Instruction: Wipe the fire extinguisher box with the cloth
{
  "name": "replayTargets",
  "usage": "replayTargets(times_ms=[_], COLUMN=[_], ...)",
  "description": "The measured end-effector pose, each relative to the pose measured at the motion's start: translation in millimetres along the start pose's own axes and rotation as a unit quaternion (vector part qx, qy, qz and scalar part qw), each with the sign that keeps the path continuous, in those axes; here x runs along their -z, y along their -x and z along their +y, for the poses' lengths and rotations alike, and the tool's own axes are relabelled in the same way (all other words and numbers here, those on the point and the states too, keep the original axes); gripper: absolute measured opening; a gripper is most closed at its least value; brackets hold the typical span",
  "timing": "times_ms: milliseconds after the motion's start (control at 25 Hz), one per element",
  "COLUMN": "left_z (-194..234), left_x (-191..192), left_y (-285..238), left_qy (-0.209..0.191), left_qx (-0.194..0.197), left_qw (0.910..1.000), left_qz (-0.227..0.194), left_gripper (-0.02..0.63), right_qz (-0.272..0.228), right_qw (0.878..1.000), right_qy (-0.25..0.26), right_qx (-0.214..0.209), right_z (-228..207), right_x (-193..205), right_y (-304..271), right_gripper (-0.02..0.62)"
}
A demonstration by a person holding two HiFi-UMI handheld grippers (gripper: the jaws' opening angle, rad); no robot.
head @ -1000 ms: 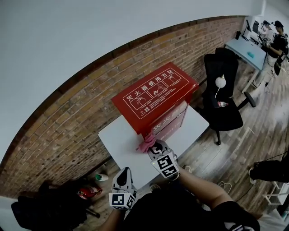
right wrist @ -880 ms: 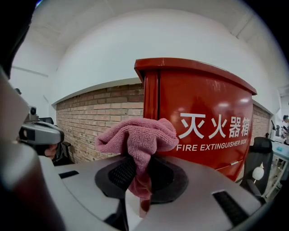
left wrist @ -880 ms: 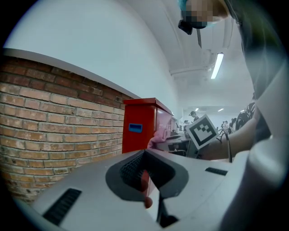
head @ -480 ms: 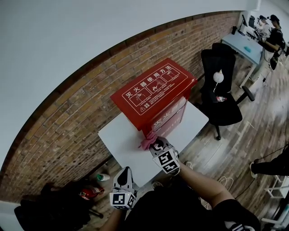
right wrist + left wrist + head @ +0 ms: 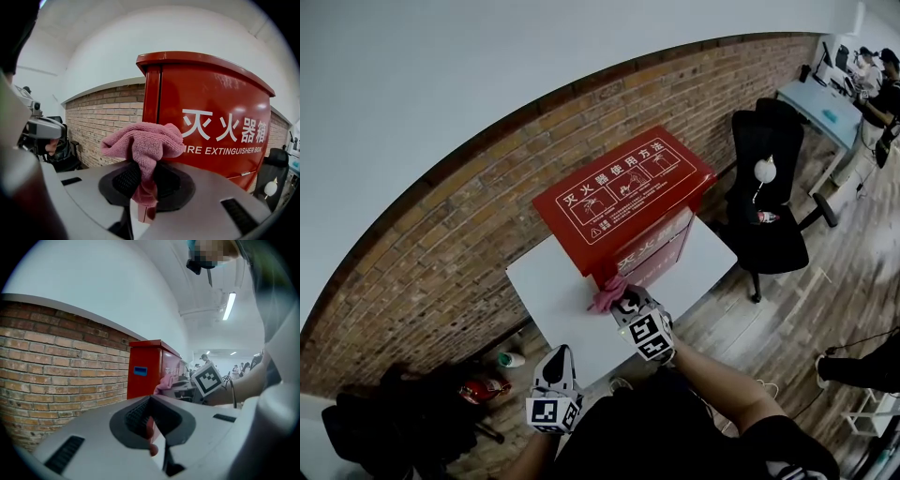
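Observation:
The red fire extinguisher box point(image 5: 623, 197) stands on a white table point(image 5: 546, 286) against the brick wall. My right gripper point(image 5: 621, 303) is shut on a pink cloth point(image 5: 607, 294), which sits at the lower left corner of the box's front face. In the right gripper view the cloth point(image 5: 143, 143) bunches above the right gripper point(image 5: 143, 187), with the lettered box front point(image 5: 213, 117) close behind it. My left gripper point(image 5: 554, 363) hangs shut and empty by the table's near edge, well short of the box. The left gripper view shows the left gripper point(image 5: 151, 423), the box point(image 5: 145, 369) and the cloth point(image 5: 165, 382) ahead.
A black office chair point(image 5: 766, 220) stands right of the table. On the floor to the left lie a small bottle point(image 5: 508, 359) and dark bags point(image 5: 389, 427). A desk point(image 5: 820, 108) with people is at the far right.
The right gripper keeps the cloth at the same lower corner of the box front, shifting only slightly. The head view sways a little. The left gripper stays put.

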State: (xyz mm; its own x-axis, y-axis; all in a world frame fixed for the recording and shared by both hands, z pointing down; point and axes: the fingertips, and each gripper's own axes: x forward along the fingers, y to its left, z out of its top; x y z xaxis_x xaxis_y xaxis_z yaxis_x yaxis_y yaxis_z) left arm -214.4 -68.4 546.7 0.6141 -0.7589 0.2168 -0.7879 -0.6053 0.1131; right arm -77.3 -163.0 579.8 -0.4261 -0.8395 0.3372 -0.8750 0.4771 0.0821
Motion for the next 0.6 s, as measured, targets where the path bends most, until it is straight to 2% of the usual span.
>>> replayTargets(times_ms=[600], left_z=[-52], left_x=[4], left_y=[-14], left_qy=[0.026], left_qx=[-0.085], left_qw=[0.996], left_qz=[-0.008], left_gripper=[0.017], right_qz=[-0.003], right_qw=[0.997], right_qy=[0.018], right_qx=[-0.071], right_z=[-34], right_x=[11], right_y=[0], right_gripper=[0.081])
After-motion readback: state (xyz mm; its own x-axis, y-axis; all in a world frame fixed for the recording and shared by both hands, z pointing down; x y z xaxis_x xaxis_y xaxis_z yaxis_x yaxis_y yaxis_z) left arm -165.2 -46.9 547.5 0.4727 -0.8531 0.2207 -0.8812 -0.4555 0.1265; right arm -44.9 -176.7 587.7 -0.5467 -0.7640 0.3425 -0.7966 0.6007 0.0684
